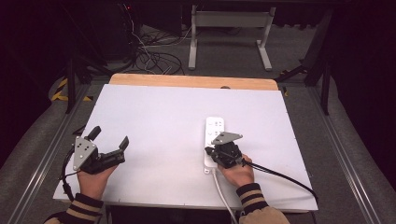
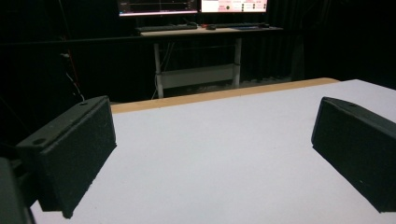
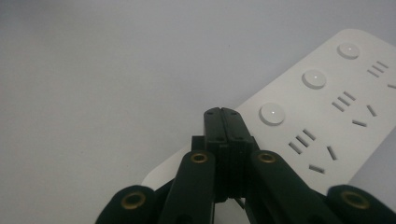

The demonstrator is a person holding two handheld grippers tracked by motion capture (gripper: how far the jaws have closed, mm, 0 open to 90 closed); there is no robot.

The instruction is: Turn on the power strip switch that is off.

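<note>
Closed black fingers of the right gripper (image 3: pixel 227 122), pressed flat together with nothing between, tips poised over the near end of the white power strip (image 3: pixel 327 107), just short of its nearest round button (image 3: pixel 272 113). Long axis of the strip (image 1: pixel 215 140) running away across the white counter (image 1: pixel 154 116), cord end toward the person; buttons lying ahead and slightly right of the tips. Left gripper (image 1: pixel 108 142) well apart at the counter's left, fingers spread wide, empty. Nearer by far: the right hand.

We look down from above on the whole white table (image 1: pixel 159 121). Our left gripper view skims low across it; our right gripper view hangs close above the power strip (image 3: pixel 336 102).
</note>
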